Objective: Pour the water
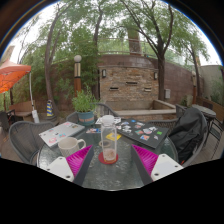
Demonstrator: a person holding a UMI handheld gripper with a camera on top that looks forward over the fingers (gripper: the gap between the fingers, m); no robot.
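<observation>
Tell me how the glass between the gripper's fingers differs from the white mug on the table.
The glass is tall, narrow and clear with a reddish lower part; the white mug is squat, wide and opaque. The glass stands between the open gripper's fingers; the mug sits off to one side, outside them. Both stand upright on the glass-topped table.

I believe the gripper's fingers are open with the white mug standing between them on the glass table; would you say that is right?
Not quite: in the gripper view it is the clear cup with an orange-red base that stands between the open fingers of the gripper on the glass table. The white mug sits off to the left, beyond the left finger.
</observation>
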